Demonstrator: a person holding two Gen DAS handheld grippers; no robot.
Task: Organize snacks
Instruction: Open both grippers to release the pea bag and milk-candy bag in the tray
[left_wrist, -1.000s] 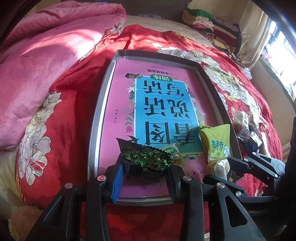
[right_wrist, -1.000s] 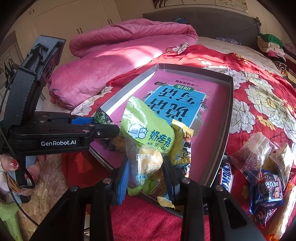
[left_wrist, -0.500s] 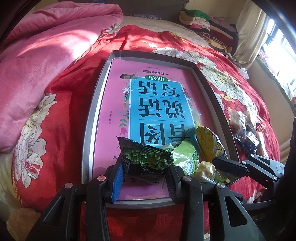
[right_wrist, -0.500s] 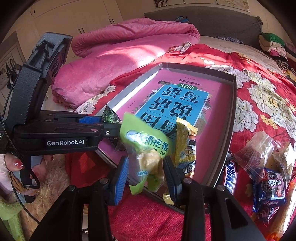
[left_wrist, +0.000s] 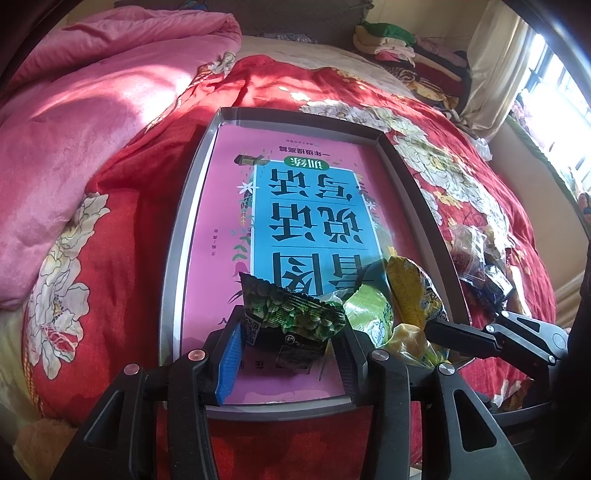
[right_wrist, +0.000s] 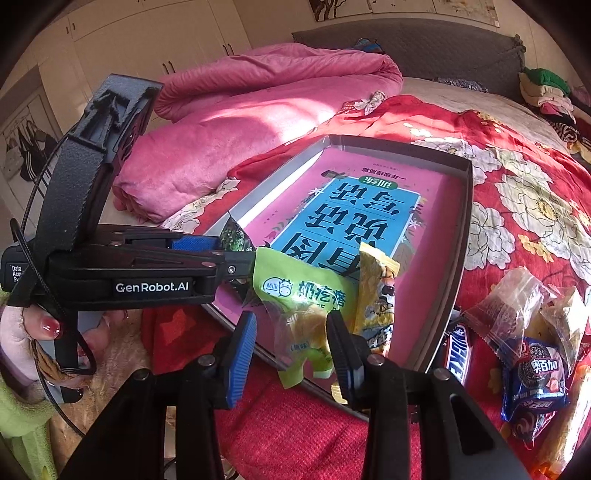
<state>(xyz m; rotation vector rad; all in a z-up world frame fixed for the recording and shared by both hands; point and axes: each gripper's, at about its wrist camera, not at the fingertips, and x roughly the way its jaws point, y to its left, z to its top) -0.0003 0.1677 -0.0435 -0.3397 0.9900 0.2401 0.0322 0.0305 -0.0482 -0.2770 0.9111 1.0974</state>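
A grey tray (left_wrist: 184, 206) with a pink and blue book (left_wrist: 314, 206) inside lies on the red bed cover. My left gripper (left_wrist: 290, 345) is shut on a dark green pea snack packet (left_wrist: 291, 314), held over the tray's near end. My right gripper (right_wrist: 291, 343) holds a light green milk snack packet (right_wrist: 306, 295) between its pads, over the tray's near right corner (right_wrist: 436, 347). A yellow packet (right_wrist: 376, 291) hangs beside the green one on its right; I cannot tell whether the gripper holds it. The left gripper (right_wrist: 236, 258) shows in the right wrist view, just left of the green packet.
A pile of loose snacks (right_wrist: 532, 350) lies on the bed cover right of the tray, with a Snickers bar (right_wrist: 456, 354) at the tray's edge. A pink quilt (left_wrist: 92, 110) is bunched to the left. Folded clothes (left_wrist: 402, 48) sit at the far end.
My right gripper has carried the green and yellow packets left, close beside the left gripper over the tray's near end. The left gripper has stayed almost still with its pea packet.
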